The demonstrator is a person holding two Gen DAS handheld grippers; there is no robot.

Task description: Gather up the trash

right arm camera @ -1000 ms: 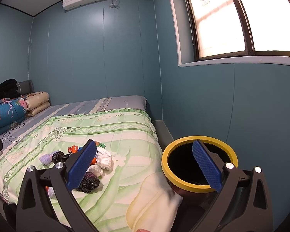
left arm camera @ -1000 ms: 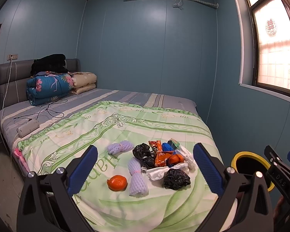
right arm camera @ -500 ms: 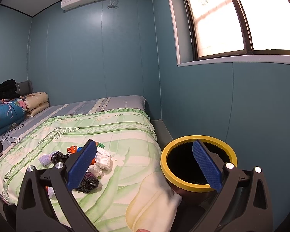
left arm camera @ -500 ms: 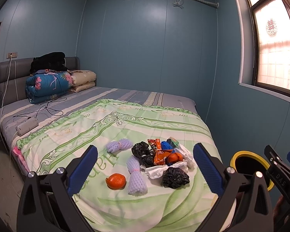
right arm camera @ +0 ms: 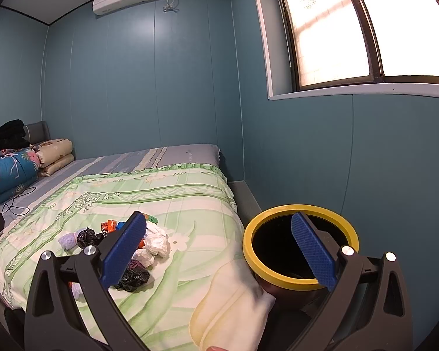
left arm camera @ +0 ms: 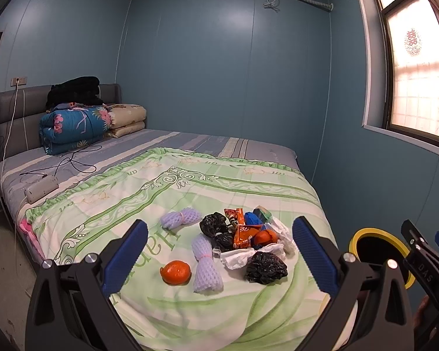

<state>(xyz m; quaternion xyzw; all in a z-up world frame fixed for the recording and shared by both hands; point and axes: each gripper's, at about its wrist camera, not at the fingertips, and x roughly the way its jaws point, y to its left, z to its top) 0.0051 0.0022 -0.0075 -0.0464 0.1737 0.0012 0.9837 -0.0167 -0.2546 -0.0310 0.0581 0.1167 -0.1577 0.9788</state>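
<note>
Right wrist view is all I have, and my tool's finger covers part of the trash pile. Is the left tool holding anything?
Observer: No. The left tool is open and empty, with the pile on the quilt ahead of it.
Operator: Anything lying apart from the pile?
Observer: Yes, an orange sits alone on the near side, beside the nearer foam net.
Operator: Anything else on the bed?
Observer: A white power strip with cables lies on the striped sheet.
</note>
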